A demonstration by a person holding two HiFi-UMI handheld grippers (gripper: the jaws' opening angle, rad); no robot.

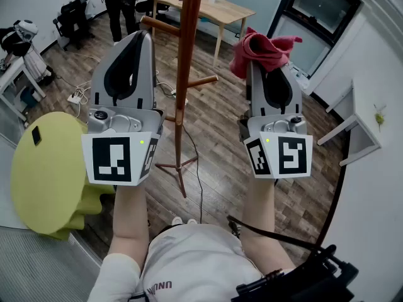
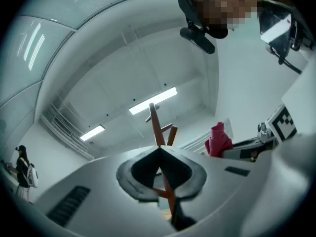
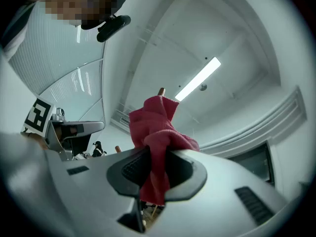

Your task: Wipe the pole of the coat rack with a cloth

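Wood floor (image 1: 220, 115); R claw (image 3: 157, 168) grips cloth (image 3: 157, 127).

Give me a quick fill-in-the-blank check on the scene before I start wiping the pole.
1. The right hand-held gripper is shut on a ___ cloth.
2. The left hand-held gripper has its jaws together and holds ___.
3. In the head view, the coat rack pole stands ___ the two hand-held grippers.
Missing words: red; nothing; between.

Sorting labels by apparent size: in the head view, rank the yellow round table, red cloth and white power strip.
Largest first:
yellow round table
red cloth
white power strip
Camera nearness may inflate the table.
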